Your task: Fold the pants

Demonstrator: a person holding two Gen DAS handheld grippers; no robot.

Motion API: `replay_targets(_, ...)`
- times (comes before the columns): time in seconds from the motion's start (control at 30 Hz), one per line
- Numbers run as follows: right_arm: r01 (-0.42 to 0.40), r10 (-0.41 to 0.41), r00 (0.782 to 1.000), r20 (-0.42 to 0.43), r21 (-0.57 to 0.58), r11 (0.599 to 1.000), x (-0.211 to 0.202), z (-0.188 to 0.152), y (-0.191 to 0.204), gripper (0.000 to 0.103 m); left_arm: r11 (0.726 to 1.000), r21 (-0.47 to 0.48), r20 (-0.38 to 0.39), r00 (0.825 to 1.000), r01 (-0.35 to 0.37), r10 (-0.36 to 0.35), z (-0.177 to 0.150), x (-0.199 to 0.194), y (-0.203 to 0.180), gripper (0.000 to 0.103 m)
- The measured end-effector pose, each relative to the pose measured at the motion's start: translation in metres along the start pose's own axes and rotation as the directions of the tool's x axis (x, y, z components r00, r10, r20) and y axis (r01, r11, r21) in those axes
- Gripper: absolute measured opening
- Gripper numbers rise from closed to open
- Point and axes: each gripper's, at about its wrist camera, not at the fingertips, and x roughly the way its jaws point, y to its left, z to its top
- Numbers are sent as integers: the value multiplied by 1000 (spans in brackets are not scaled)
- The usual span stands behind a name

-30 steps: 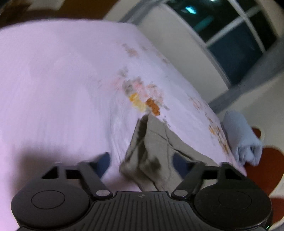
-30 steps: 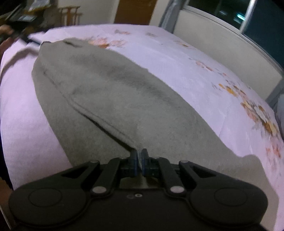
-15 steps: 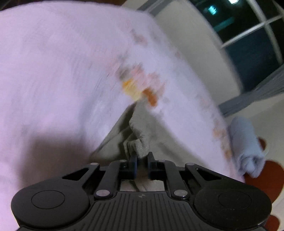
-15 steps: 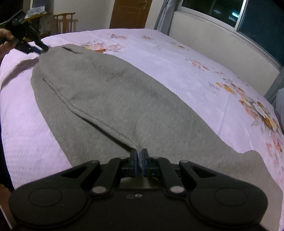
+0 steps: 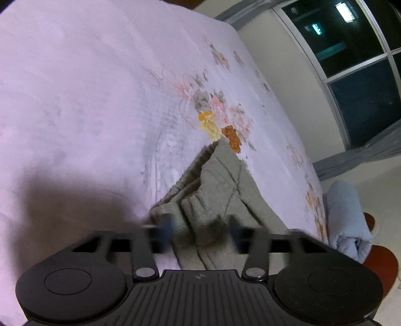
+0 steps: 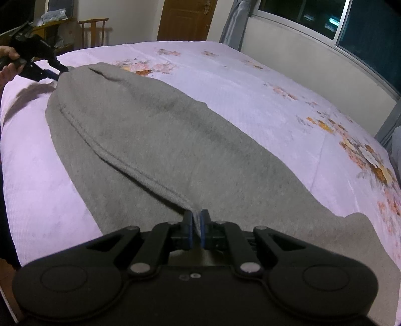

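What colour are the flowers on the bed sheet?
Pink, orange and yellow flowers with grey leaves, printed on the pale lilac bed sheet. The left wrist view shows them best.

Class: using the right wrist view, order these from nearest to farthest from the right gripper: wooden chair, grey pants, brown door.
1. grey pants, pinched in the right gripper.
2. wooden chair, far left beyond the bed.
3. brown door, back wall, centre.
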Motion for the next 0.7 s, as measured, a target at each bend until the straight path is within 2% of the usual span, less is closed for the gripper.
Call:
replay_targets(0.07, -2, 2, 1000, -3, -4, 1000, 2, -1, 0, 0, 1000, 26, 1, 1000, -18, 18, 2, 7, -4, 74)
replay_targets(0.1, -2, 2, 1000, -7, -5, 1000, 3, -1, 0, 0, 999, 35, -6, 1000, -25, 26, 4, 12, -5, 70)
replay_targets(0.13, 0, 0, 1000, -11, -4, 1000, 5, 0, 0, 0, 997, 64, -7, 999, -36, 36, 5, 15, -9, 63)
replay_targets(0.17, 2, -2, 1000, -14, -1, 1000, 6, -1, 1, 0, 992, 105, 2, 998, -68, 68, 6, 17, -14, 50)
replay_targets(0.2, 6, -6, 1000, -16, -3, 1000, 7, -2, 2, 0, 985, 140, 2, 995, -102, 103, 6, 19, -21, 49)
replay_targets(0.3, 18, -18, 1000, -15, -23, 1000, 6, -1, 6, 0, 975, 176, -3, 990, -138, 140, 8, 17, -28, 49)
replay_targets(0.5, 17, -17, 1000, -11, -29, 999, 4, 0, 5, 0, 990, 90, 29, 994, -104, 102, 6, 1, -21, 49)
replay_targets(0.67, 11, -12, 1000, -6, -24, 1000, 4, -1, 4, 0, 995, 87, 21, 998, -57, 55, 6, -6, -29, 49)
replay_targets(0.7, 11, -11, 1000, -6, -24, 1000, 4, -1, 4, 0, 992, 102, 6, 997, -77, 76, 7, -2, -32, 49)
